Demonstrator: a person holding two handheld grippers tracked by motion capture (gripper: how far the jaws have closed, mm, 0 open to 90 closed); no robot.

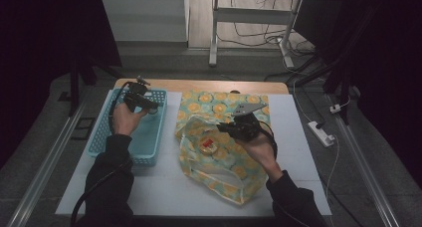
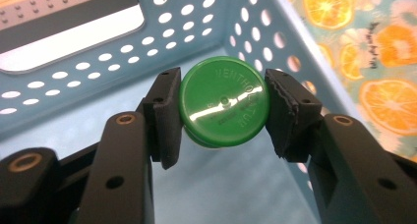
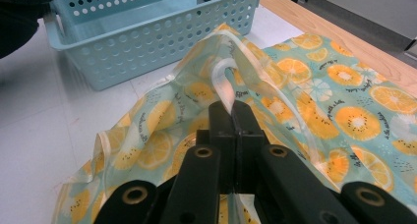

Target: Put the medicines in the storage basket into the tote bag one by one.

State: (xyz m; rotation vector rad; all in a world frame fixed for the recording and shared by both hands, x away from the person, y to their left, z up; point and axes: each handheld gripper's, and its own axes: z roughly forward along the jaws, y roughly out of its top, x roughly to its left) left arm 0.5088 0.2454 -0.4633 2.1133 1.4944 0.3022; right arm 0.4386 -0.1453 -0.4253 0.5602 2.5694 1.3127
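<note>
Over the blue basket I hold a green tin in my left gripper, pads pressing both its sides, above the bare basket floor with walls close on two sides. My right gripper, jaws together, pinches the clear handle of the orange-print bag. Through the bag's side, from above, I see a round tub. White table lies open near me.

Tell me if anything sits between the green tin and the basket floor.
Nothing visible does. The left gripper holds the green tin inside the blue basket, and the basket floor below it looks bare.
</note>
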